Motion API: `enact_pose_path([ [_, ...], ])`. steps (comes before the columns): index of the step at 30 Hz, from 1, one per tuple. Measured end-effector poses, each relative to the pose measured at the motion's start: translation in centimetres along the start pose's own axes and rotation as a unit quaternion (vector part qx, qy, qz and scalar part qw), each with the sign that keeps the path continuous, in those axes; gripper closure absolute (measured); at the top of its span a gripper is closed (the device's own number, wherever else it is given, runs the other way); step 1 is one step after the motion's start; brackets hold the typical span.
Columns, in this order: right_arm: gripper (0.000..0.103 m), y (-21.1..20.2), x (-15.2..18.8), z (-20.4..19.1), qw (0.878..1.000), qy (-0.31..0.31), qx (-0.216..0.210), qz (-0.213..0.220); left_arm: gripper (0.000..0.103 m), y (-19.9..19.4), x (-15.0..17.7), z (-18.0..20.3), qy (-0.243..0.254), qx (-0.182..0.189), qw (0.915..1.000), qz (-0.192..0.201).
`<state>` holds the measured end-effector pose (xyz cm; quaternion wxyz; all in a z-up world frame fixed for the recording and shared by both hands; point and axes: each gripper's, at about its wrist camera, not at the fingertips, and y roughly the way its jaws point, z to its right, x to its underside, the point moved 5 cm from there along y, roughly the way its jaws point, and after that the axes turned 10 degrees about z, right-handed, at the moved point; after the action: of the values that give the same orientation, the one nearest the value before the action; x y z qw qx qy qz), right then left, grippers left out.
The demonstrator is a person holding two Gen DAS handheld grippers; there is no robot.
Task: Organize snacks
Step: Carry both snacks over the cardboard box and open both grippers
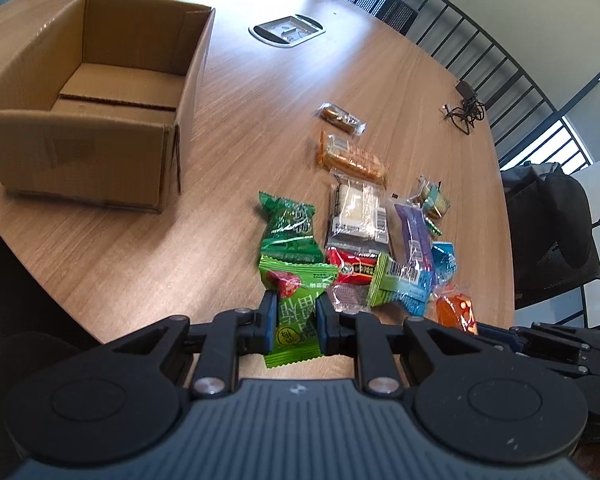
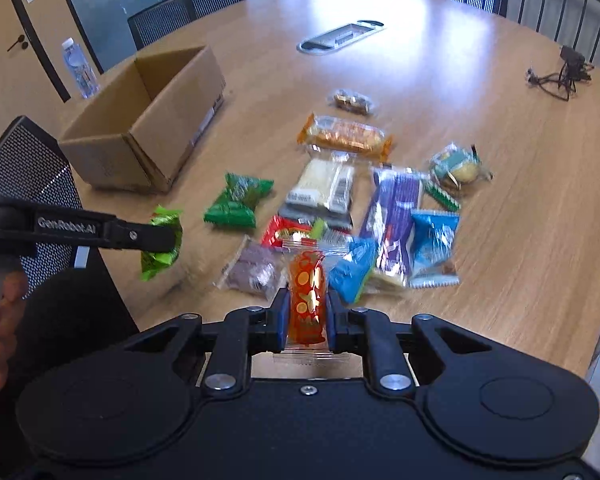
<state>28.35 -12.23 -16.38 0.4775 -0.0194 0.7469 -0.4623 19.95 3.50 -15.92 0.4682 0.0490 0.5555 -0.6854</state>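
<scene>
Left gripper (image 1: 296, 322) clamps light-green snack packet (image 1: 296, 320), right gripper (image 2: 307, 316) clamps orange snack packet (image 2: 306, 304), both above wooden table (image 1: 236, 128) near snack pile (image 2: 340, 200); open cardboard box (image 1: 100, 92) alongside.

Large oval wood-grain conference table (image 2: 480, 92), daylight glare on its far half; oval metal cable port (image 2: 341, 37) set in its centre; black mesh chairs (image 2: 188, 10) around it; dark vertical railing (image 1: 480, 52) behind; pale door (image 2: 20, 40) at left
</scene>
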Motion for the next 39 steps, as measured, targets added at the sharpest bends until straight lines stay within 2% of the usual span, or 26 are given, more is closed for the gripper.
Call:
enact_pose_path([
  [9, 0.085, -1.4, -3.5, -3.2, 0.999, -0.012, -0.015, 0.039, 0.084, -2.0, -3.4, -0.8, 0.011, 0.000, 0.9991, 0.040],
  [17, 0.085, -1.4, -6.2, -6.3, 0.997, -0.034, -0.025, 0.058, 0.084, -4.0, -6.9, -3.1, 0.008, -0.010, 0.9966, 0.082],
  [24, 0.085, 0.3, -8.4, -8.7, 0.996, -0.036, -0.033, 0.068, 0.084, -5.0, -9.3, -5.7, -0.001, -0.025, 0.9943, 0.104],
  [32, 0.085, 2.9, -11.2, -12.4, 0.994, -0.039, -0.068, 0.080, 0.084, -5.7, -11.8, -9.7, -0.014, -0.048, 0.9918, 0.118],
  [39, 0.085, 5.2, -12.2, -15.0, 0.992, -0.035, -0.094, 0.081, 0.084, -5.2, -13.6, -12.7, -0.026, -0.060, 0.9906, 0.120],
])
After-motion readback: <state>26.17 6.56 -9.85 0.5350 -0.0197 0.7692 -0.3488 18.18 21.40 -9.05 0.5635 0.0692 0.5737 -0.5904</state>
